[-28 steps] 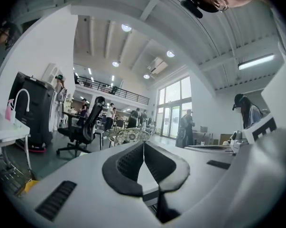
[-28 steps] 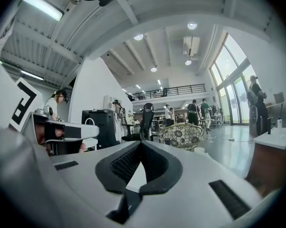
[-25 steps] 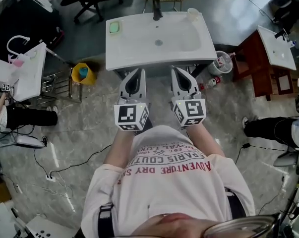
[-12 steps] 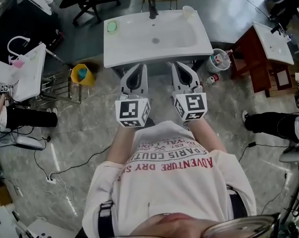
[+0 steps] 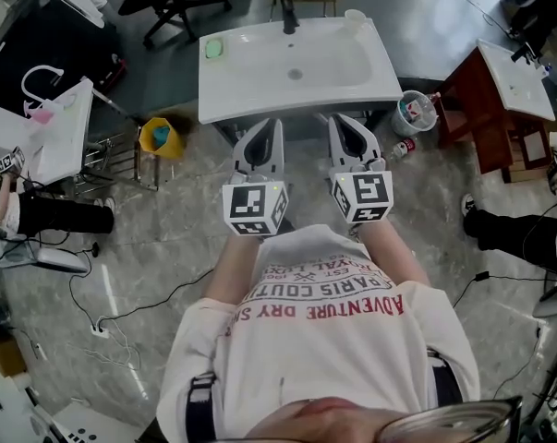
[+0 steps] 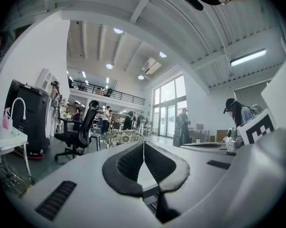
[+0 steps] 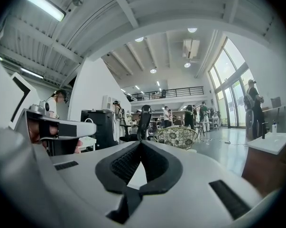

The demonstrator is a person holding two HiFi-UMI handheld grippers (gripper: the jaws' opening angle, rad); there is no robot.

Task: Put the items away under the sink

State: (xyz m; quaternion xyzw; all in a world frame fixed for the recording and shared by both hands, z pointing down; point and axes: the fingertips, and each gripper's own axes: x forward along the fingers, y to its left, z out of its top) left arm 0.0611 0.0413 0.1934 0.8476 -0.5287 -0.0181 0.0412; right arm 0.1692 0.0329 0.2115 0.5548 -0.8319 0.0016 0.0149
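Observation:
In the head view the white sink [image 5: 296, 67] stands just ahead of me, with a dark faucet [image 5: 289, 14] at its back. On its rim lie a green soap-like item [image 5: 213, 48] and a pale cup [image 5: 356, 18]. My left gripper [image 5: 271, 125] and right gripper [image 5: 341, 121] are held side by side and level, tips at the sink's front edge. Both are shut with nothing between the pads, as the left gripper [image 6: 143, 144] and right gripper [image 7: 141, 143] show in their own views. The space under the sink is hidden.
A small bin [image 5: 415, 113] and a bottle [image 5: 403, 148] stand on the floor right of the sink. A yellow bucket [image 5: 156, 137] and a metal rack [image 5: 102, 160] are to its left. A brown cabinet [image 5: 486, 118] is further right. Cables cross the floor.
The whole head view has drifted slightly to the right. Both grippers keep their place at the sink's front edge, and their jaws stay shut.

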